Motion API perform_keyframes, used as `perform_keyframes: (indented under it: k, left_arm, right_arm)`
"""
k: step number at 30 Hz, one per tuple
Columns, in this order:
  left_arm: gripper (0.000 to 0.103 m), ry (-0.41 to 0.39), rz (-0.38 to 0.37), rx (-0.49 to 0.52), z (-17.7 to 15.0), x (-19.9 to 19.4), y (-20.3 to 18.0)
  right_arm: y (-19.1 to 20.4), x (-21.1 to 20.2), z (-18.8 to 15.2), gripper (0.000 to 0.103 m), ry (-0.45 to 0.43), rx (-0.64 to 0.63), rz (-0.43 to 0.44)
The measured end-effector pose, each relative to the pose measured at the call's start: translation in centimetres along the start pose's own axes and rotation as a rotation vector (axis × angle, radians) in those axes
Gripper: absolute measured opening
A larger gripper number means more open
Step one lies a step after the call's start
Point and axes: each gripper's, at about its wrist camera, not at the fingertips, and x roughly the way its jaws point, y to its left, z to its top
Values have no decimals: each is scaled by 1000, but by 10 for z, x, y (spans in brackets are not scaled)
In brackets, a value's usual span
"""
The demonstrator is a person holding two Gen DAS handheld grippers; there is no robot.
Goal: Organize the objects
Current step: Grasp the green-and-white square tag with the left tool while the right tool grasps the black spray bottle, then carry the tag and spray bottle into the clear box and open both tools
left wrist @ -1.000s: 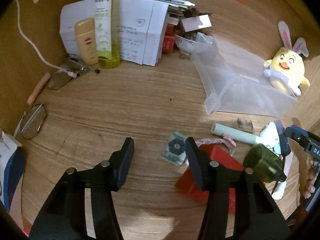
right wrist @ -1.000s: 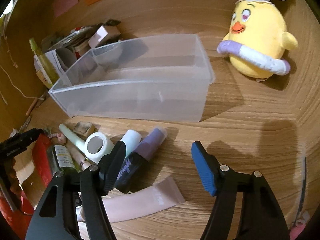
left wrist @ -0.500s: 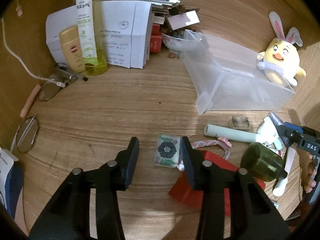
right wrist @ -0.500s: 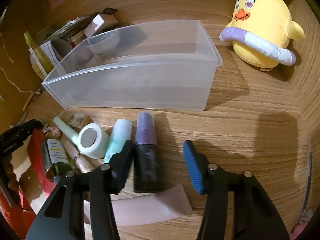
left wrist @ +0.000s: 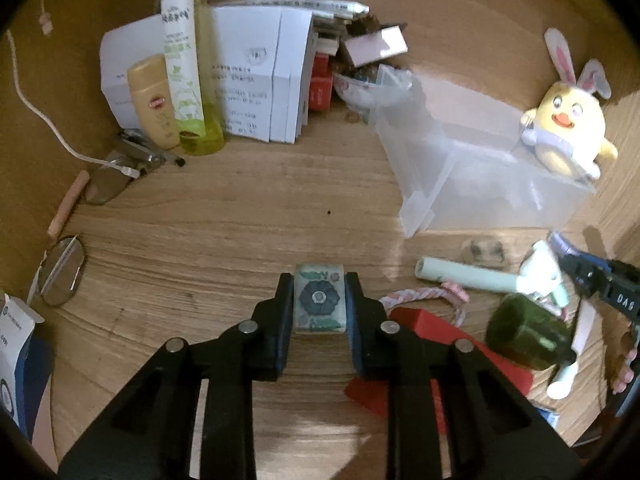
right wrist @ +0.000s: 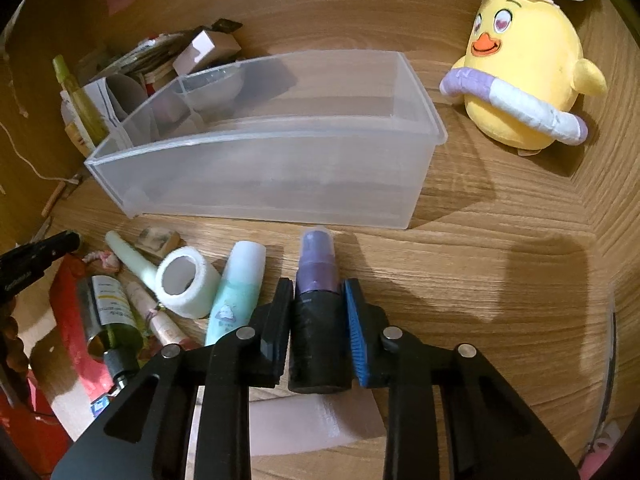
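My left gripper [left wrist: 319, 300] is shut on a small tile with a blue flower print [left wrist: 319, 305], on the wooden desk. My right gripper [right wrist: 318, 300] is shut on a black spray bottle with a purple cap [right wrist: 317, 304], which lies just in front of the clear plastic bin [right wrist: 276, 168]. The bin also shows in the left wrist view [left wrist: 480, 176], at the right. Loose items lie left of the spray bottle: a mint tube [right wrist: 236, 292], a white tape roll [right wrist: 185, 282], a green bottle [right wrist: 110, 316] and a pale pink tube [right wrist: 312, 424].
A yellow chick plush [right wrist: 524, 80] sits right of the bin. A red box [left wrist: 432, 360], a pink braided cord [left wrist: 420, 296] and a pale green stick [left wrist: 464, 276] lie right of my left gripper. Bottles and white boxes [left wrist: 256, 76] crowd the far left corner; round glasses [left wrist: 60, 272] lie at the left.
Both grippers moved forward and closed. The left one closed on the flower tile, the right one on the black spray bottle.
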Motion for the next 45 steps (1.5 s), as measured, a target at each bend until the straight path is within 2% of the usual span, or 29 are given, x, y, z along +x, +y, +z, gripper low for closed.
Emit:
perform_keyframes:
  k: [12,19,36,45]
  left_arm:
    - [24,-141,-48,13,22,-51,-25]
    - [24,-209,-77,39,37,-71,-44]
    - [24,-263,-105,89,78,-78,-79]
    - [24,-250,-122,86,103,-64,-89]
  right_arm:
    - [14,-59,3,24,-142,-27,25]
    - [16,-72,16,23,-197,-38,29]
    - [19,-84,68,23,-312,-78,38]
    - [27,-81,98,23,-342,-111,41]
